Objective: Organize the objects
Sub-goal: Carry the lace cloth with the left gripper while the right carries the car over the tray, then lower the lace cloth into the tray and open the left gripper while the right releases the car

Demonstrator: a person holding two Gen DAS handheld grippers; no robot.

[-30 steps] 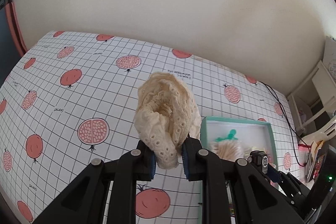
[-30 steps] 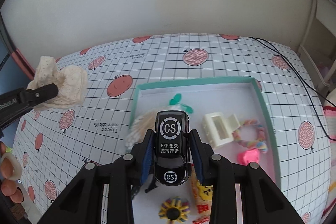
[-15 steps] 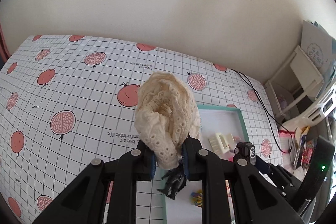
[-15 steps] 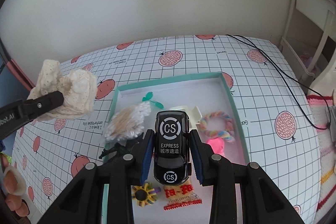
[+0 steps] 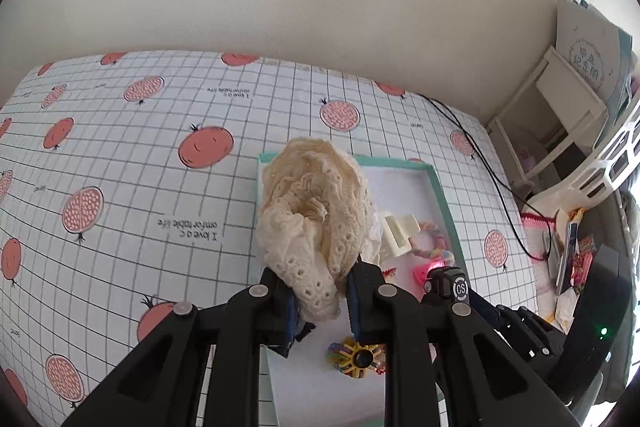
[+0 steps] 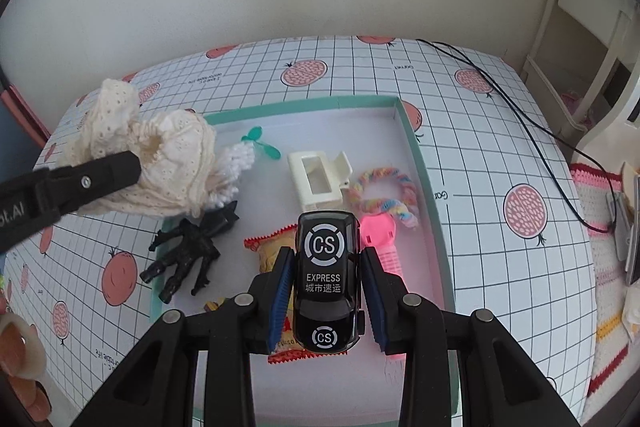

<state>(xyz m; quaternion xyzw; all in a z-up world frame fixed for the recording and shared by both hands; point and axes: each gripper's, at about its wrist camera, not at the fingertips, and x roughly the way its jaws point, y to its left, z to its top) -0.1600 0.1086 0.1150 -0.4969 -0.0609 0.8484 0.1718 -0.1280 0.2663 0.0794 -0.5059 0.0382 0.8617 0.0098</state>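
Left wrist view: the left gripper (image 5: 320,297) has its fingers (image 5: 362,301) pinching the lower fold of a cream lace fabric piece (image 5: 314,217), which stands bunched above them over the near left part of the teal-rimmed tray (image 5: 442,187). The fabric looks light, soft and floppy; I judge it will slump once let go, so a hold on a thick fold suits it best. The tray sits on the desk (image 5: 120,147), whose left half is bare pomegranate-print cloth, with plenty of room there. The right gripper's toy shows low at the right.

Right wrist view: the right gripper (image 6: 326,291) has its fingers (image 6: 282,291) clamped on the flanks of a black toy car (image 6: 326,267), held above the tray's near middle. The car looks hard, glossy and likely slippery, so squeezing its flat sides is the sensible grip. Below lie a snack packet (image 6: 270,251), a pink toy (image 6: 380,239), a rainbow rope ring (image 6: 386,193), a cream hair clip (image 6: 318,179), a black figure (image 6: 188,255) straddling the tray's left rim, a white tassel (image 6: 236,167) and a green propeller (image 6: 260,143). Free floor remains at the tray's far right corner; a black cable (image 6: 520,115) runs across the desk's right edge.
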